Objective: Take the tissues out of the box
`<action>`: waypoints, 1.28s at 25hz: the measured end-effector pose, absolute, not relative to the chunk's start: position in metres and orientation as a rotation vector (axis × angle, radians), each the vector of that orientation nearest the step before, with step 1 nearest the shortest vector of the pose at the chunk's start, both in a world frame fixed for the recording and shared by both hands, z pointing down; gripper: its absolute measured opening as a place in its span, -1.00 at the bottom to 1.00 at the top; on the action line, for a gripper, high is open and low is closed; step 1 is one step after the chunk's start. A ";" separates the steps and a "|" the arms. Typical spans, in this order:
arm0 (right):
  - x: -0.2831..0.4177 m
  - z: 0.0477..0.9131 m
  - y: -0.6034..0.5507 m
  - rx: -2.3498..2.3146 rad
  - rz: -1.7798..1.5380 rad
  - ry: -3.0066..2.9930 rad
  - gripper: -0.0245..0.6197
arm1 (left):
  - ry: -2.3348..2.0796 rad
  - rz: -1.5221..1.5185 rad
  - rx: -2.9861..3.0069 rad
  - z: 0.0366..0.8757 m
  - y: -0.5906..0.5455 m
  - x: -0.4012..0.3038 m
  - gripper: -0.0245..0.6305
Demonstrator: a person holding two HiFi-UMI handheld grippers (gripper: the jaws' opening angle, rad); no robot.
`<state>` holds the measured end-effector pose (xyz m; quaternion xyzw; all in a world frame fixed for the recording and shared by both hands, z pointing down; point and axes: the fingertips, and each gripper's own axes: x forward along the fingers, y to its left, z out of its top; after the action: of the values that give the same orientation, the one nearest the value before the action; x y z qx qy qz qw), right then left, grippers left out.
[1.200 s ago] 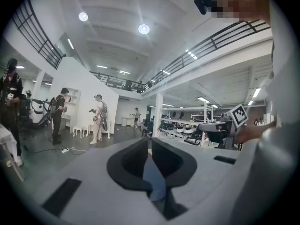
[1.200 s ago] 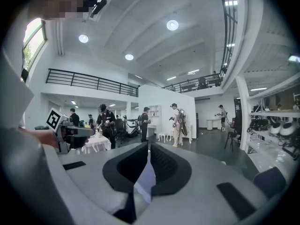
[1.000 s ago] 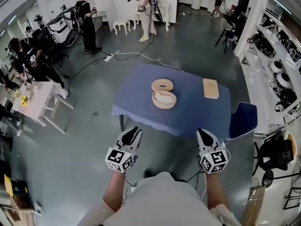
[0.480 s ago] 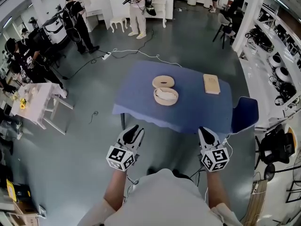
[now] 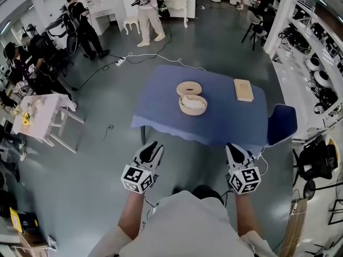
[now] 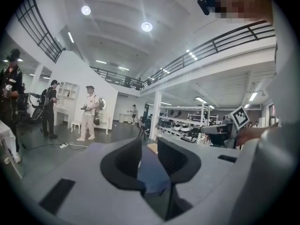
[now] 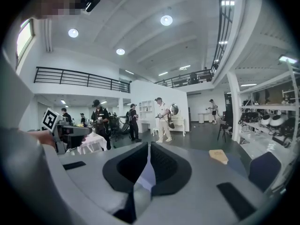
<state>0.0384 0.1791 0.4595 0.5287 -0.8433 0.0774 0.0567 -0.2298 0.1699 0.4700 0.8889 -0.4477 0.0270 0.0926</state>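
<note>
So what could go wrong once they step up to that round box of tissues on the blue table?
The round box seems to stand loose on the blue table, so tugging the tissues may lift or drag the whole box unless something steadies it. Its lid lies right behind it, close enough to get knocked. The blue chair sits tight at the table's right corner and might catch a leg on the approach.

The scene is viewed from head height, steeply downward, with the blue table (image 5: 161, 111) well ahead and the left gripper (image 5: 152, 145) and right gripper (image 5: 235, 146) close below. The 2 gripper views are aimed nearly level along their own jaws, low and short of the table. The table and the person in pale clothes (image 5: 144, 9) beyond are shared by all 3 views.
</note>
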 end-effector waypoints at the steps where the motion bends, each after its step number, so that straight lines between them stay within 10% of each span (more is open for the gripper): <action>1: 0.036 0.462 0.180 1.605 0.239 -2.555 -0.80 | -1.329 0.081 2.637 0.472 0.170 -0.233 -0.59; 32: 0.067 0.498 -0.004 1.508 0.367 -2.549 -0.80 | -1.329 0.136 2.556 0.497 0.009 -0.189 -0.59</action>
<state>0.0670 -0.0038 0.4977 0.5037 -0.8515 0.1226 0.0787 -0.1888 0.0094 0.4970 0.8789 -0.4569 0.0468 0.1285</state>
